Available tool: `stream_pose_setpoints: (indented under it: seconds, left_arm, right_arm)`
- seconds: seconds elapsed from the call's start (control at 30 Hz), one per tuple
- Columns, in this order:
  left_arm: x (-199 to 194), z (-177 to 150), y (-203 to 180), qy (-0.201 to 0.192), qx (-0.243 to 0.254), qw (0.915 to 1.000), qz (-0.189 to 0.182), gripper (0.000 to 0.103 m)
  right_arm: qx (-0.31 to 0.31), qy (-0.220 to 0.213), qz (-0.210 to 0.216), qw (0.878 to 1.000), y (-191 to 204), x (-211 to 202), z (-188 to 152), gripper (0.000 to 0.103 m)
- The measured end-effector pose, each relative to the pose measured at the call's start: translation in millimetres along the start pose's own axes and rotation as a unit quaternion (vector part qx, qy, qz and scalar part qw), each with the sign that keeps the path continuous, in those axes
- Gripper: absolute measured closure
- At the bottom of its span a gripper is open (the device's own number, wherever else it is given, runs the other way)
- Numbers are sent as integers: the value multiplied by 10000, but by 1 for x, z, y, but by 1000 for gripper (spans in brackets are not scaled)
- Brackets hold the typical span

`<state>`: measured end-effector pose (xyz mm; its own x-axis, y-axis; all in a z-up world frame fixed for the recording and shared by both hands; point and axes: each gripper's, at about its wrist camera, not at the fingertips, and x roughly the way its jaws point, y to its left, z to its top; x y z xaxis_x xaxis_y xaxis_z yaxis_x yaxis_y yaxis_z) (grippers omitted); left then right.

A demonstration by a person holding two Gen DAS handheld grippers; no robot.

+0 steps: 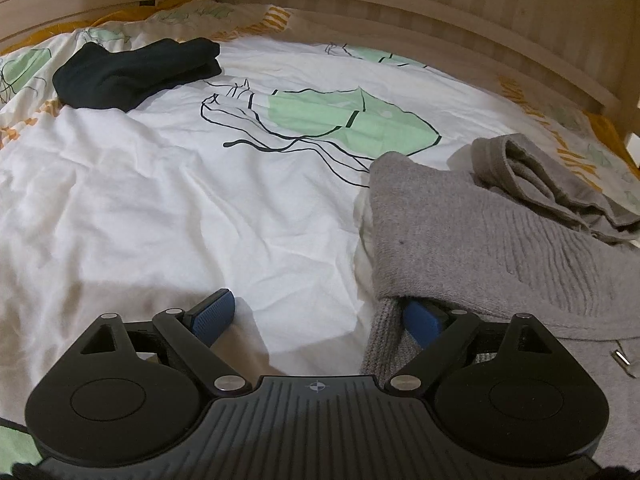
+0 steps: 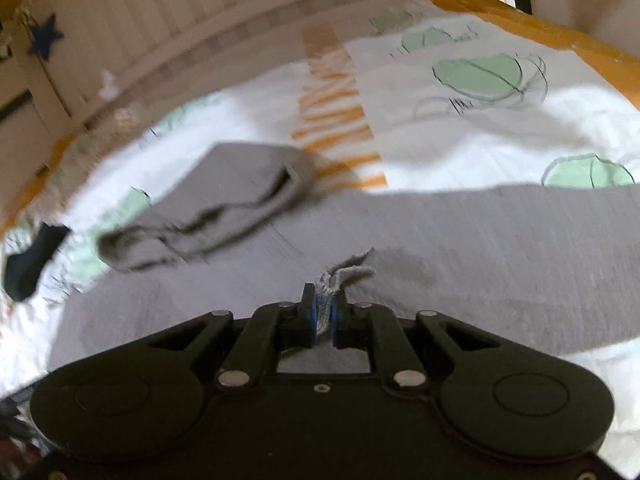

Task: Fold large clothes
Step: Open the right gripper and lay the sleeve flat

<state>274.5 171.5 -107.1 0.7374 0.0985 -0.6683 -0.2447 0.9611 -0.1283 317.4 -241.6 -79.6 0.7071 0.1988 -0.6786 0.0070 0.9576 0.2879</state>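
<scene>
Folding stage: early to middle, by my judgement; the grey knitted sweater [image 1: 472,240] lies mostly spread on the bed [image 1: 160,200], with only a sleeve or end portion [image 2: 208,216] bunched loosely on top of it.
Left tongs [image 1: 320,316]: spread wide, nothing clamped between them. The left blue pad [image 1: 212,316] rests on bare duvet; the right blue pad [image 1: 424,320] is tucked under the sweater's near ribbed edge, so cloth drapes over that finger without being pinched.
Right tongs [image 2: 324,312]: closed tight on a thin pinch of grey knit, a frayed-looking tuft of the fabric sticking up just beyond the tips.
Sweater's place: directly ahead of and beneath the right tongs, running away to their right; for the left tongs it sits to the right side and ahead.
Already done, it seems: a dark garment [image 1: 136,70] lies in a compact folded bundle far ahead and to the left of the left tongs; it looks finished.
Left to do: as I read it, the left tongs need a grip on the near edge, then the body wants folding over, the loose sleeve tucking in, and the whole thing squaring up.
Unclear: the right wrist view is blurred, so which part of the sweater is pinched cannot be told.
</scene>
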Motion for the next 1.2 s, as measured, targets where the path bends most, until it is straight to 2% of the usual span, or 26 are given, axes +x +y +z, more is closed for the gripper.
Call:
stream_pose_setpoints:
  seconds: [0.1, 0.2, 0.3, 0.4, 0.5, 0.6, 0.77, 0.87, 0.97, 1.07, 1.2]
  left_arm:
    - [-5, 1, 0, 113, 30, 9999, 35, 13]
    - [-13, 1, 2, 313, 116, 9994, 130, 13]
    - [-30, 5, 6, 531, -25, 9985, 123, 16]
    - [-57, 18, 6, 254, -71, 9996, -92, 16]
    - [-70, 42, -4, -32, 18, 9997, -251, 15]
    - [-52, 66, -18, -128, 121, 9996, -240, 15]
    - [8, 87, -34, 37, 46, 10000, 1, 15]
    - [39, 83, -35, 254, 21, 9996, 156, 15]
    - [66, 66, -33, 698, 291, 9967, 312, 12]
    - [59, 51, -26, 323, 285, 9989, 181, 11]
    - [61, 49, -24, 297, 253, 9991, 161, 6]
  right_arm:
    - [-301, 14, -355, 9989, 0, 3, -10, 78]
    - [-472, -80, -461, 9978, 1, -4, -17, 72]
    - [-593, -66, -620, 9963, 2, -10, -19, 64]
    - [-563, -84, -554, 9968, 1, -19, -20, 52]
    - [-613, -422, -535, 9958, 7, -37, -20, 48]
    - [-720, -690, -443, 9940, 17, -46, -14, 43]
    - [-841, -641, -127, 9943, 32, -36, -10, 43]
    - [-926, -538, -70, 9942, 38, -23, -15, 43]
    - [-988, -405, -39, 9943, 41, -13, -23, 43]
    - [-1057, -292, -6, 9940, 43, -10, -31, 43]
    - [-1145, -431, 133, 9924, 50, -10, -29, 43]
